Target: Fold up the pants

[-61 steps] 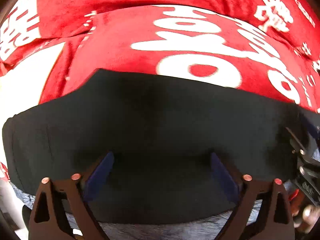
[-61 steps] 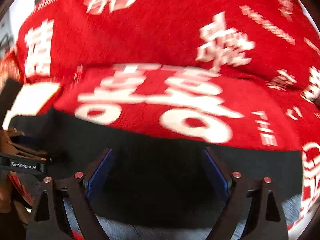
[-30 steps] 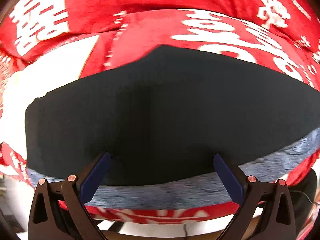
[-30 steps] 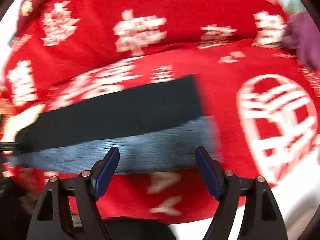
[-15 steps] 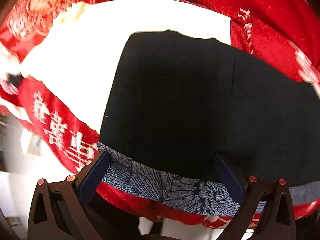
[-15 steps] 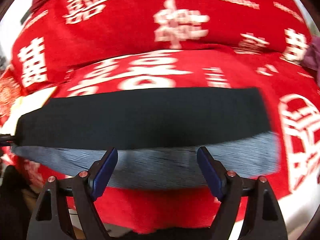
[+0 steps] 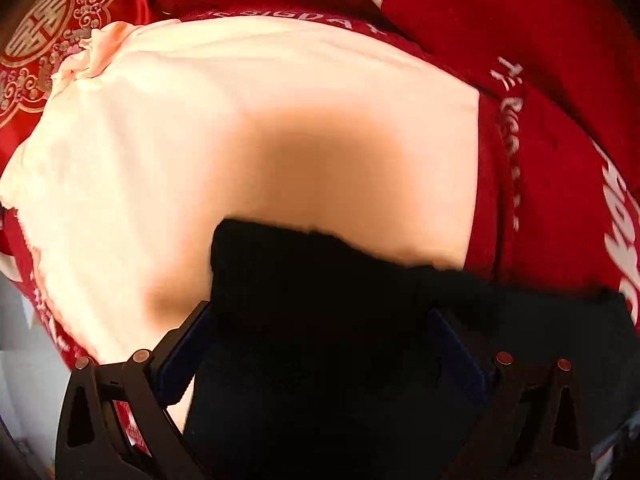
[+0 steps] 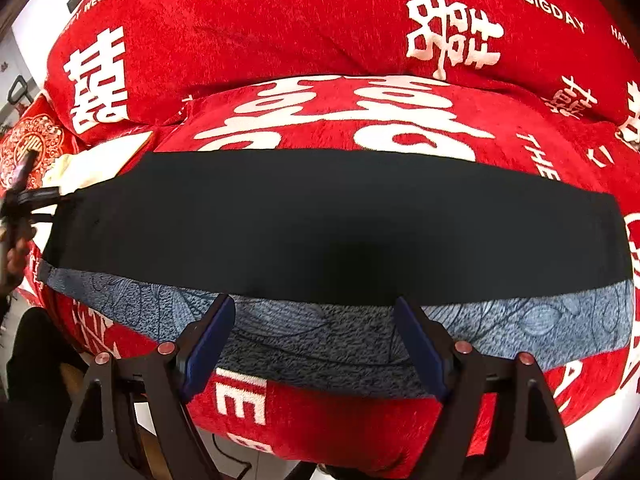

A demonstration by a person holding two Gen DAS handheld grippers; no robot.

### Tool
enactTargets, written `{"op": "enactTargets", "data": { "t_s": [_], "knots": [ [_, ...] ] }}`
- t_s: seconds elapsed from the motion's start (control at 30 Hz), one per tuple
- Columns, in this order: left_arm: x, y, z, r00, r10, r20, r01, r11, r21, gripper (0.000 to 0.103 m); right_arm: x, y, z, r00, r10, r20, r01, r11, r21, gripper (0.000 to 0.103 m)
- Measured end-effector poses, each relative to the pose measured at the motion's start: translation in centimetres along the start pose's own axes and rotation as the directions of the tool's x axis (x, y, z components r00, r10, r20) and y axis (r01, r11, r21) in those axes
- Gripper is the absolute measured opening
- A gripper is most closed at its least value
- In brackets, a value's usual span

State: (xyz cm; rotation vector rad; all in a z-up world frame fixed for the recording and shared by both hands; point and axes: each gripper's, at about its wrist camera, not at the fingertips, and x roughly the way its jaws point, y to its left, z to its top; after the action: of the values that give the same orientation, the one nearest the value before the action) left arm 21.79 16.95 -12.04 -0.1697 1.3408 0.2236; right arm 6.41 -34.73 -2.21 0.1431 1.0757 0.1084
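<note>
Left hand-held gripper (image 7: 320, 344): fingers spread wide, dark cloth lying between and under them; whether either pad touches it cannot be told. In the right wrist view it shows at the far left edge (image 8: 28, 200), at the pants' left end.
Cream cloth (image 7: 200, 160): pale sheet ahead of the left hand-held gripper, partly under the pants' end, with red bedding around it.
Pants (image 8: 320, 220): black, folded into a long flat band running left to right across the bed; their near end fills the lower part of the left wrist view (image 7: 320, 300).
Blue-grey lining (image 8: 320, 332): a patterned strip showing along the near edge of the black band.
Red blanket (image 8: 320, 20): red plush with white characters and lettering, covering the bed beneath and behind the pants.
Right hand-held gripper (image 8: 316, 336): fingers spread, holding nothing, hanging over the blue-grey strip near the band's middle.
</note>
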Motion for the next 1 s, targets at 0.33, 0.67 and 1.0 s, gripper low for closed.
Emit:
{"op": "enactTargets", "data": {
  "t_s": [0.33, 0.67, 1.0],
  "knots": [
    [-7.2, -6.5, -7.7, 0.992, -0.065, 0.104, 0.051, 0.989, 0.138, 0.103, -3.6, -8.0, -3.2, 0.993, -0.119, 0.003, 0.116, 0.974, 0.192, 0.085],
    [-5.7, -24.8, -20.6, 0.997, -0.072, 0.023, 0.044, 0.801, 0.597, 0.103, -0.3, -0.4, -1.6, 0.991, 0.132, 0.005, -0.132, 0.990, 0.052, 0.085],
    [-7.8, -24.0, -17.9, 0.996, -0.087, -0.007, 0.079, 0.866, 0.493, 0.103, -2.7, -8.8, -3.6, 0.985, -0.171, 0.013, 0.170, 0.982, 0.080, 0.085]
  ]
}}
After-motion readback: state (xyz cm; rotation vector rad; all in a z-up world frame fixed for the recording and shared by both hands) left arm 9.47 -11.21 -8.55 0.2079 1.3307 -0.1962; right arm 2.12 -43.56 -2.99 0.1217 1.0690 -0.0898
